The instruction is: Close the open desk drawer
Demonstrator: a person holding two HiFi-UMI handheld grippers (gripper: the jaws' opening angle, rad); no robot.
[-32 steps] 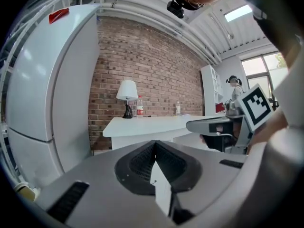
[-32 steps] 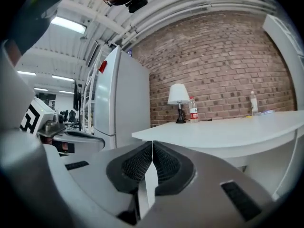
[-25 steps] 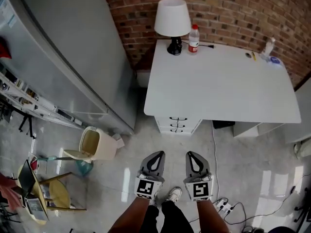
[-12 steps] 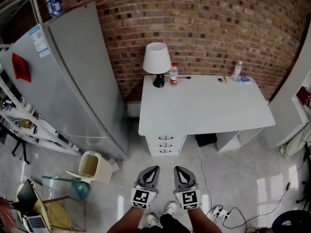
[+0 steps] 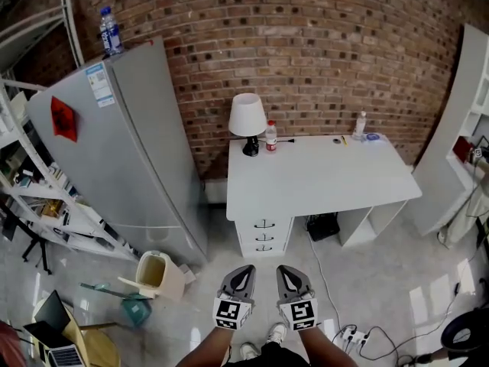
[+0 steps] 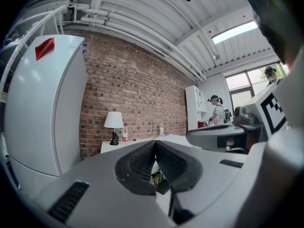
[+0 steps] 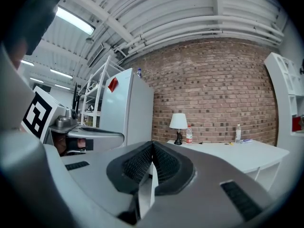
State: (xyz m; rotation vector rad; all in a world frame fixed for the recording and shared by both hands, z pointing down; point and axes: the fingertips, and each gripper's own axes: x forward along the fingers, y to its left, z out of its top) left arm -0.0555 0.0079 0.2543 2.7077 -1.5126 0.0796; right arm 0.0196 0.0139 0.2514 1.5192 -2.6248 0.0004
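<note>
The white desk [image 5: 321,178] stands against the brick wall, with a stack of three drawers [image 5: 263,235] under its left end. From here the drawer fronts look about flush; I cannot tell whether one stands open. My left gripper [image 5: 246,269] and right gripper [image 5: 283,269] hang side by side at the bottom of the head view, well short of the desk and pointing toward it. Both are shut with nothing between the pads. In the left gripper view the left gripper [image 6: 154,144] is shut before the distant desk [image 6: 137,140]. The right gripper [image 7: 152,144] is likewise shut.
A tall grey fridge [image 5: 137,151] stands left of the desk, with an open-lidded bin [image 5: 157,275] on the floor before it. A lamp [image 5: 247,117] and bottle [image 5: 270,136] sit on the desk. A power strip with cables [image 5: 355,336] lies at right. White shelving [image 5: 458,128] flanks the right side.
The head view has tilted up, so the desk looks smaller and more of the wall and fridge shows. Both grippers stay shut and side by side.
</note>
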